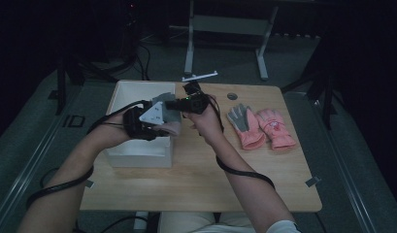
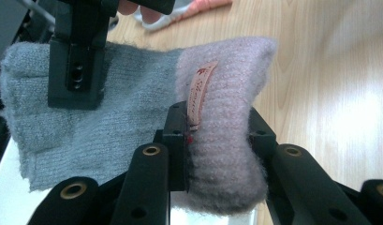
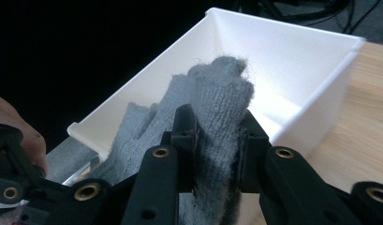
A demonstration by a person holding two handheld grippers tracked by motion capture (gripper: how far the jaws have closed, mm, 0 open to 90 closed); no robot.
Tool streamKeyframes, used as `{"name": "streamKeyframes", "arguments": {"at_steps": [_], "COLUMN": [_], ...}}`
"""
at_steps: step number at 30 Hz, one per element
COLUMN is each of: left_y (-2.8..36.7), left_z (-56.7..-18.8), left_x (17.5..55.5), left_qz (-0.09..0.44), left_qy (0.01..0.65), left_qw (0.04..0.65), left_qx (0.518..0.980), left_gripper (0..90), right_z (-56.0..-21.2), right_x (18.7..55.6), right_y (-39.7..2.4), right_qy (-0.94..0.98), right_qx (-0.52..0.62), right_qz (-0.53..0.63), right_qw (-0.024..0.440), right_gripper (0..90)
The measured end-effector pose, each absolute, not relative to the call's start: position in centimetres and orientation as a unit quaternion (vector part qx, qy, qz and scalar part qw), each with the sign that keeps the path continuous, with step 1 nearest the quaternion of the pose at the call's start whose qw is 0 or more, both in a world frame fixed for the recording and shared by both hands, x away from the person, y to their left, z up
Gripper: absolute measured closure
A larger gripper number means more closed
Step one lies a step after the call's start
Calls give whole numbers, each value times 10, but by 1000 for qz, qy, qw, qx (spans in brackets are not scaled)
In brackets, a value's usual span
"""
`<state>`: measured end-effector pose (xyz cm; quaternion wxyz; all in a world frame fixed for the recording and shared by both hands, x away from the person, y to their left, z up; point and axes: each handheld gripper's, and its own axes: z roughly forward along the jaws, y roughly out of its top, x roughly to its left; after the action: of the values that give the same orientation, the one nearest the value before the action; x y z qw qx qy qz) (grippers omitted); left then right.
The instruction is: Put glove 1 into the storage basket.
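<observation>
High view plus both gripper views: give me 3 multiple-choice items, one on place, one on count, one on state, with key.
1. Where do the pink gloves lie?
A. on the table, right of the white box
B. inside the white box
C. on the floor

2. How many pink gloves lie on the table?
A. one
B. two
C. four

3. What is the state of the knit glove?
A. lying loose in the box
B. held by both grippers, one at each end
C. hanging from one gripper

Key:
1 A: the high view shows them on bare wood, right of the white box.
2 B: two lie side by side.
3 B: the left gripper clamps the pinkish cuff and the right gripper clamps the grey finger end, over the box.
</observation>
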<state>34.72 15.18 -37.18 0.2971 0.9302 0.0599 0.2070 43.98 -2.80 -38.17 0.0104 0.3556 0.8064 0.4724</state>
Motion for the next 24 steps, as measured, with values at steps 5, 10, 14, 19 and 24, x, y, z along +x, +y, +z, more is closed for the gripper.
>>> {"name": "streamKeyframes", "arguments": {"at_steps": [5, 10, 14, 19, 24], "left_y": [176, 193, 203, 202, 198], "left_z": [-383, -393, -406, -427, -446], "left_x": [349, 353, 359, 363, 369], "left_qz": [206, 197, 182, 179, 189], "left_qy": [64, 58, 54, 41, 19], "left_qw": [279, 269, 267, 250, 203], "left_qx": [936, 941, 945, 951, 961], "left_gripper": [686, 678, 678, 679, 680], "right_z": [-390, -399, -411, -431, -441], "right_x": [443, 445, 447, 452, 455], "right_y": [-1, 14, 26, 33, 39], "right_qy": [814, 816, 821, 830, 835], "right_qx": [349, 352, 356, 366, 374], "right_qz": [463, 459, 446, 421, 403], "right_qw": [8, 1, -2, 1, 4], "right_gripper": [740, 740, 740, 739, 738]}}
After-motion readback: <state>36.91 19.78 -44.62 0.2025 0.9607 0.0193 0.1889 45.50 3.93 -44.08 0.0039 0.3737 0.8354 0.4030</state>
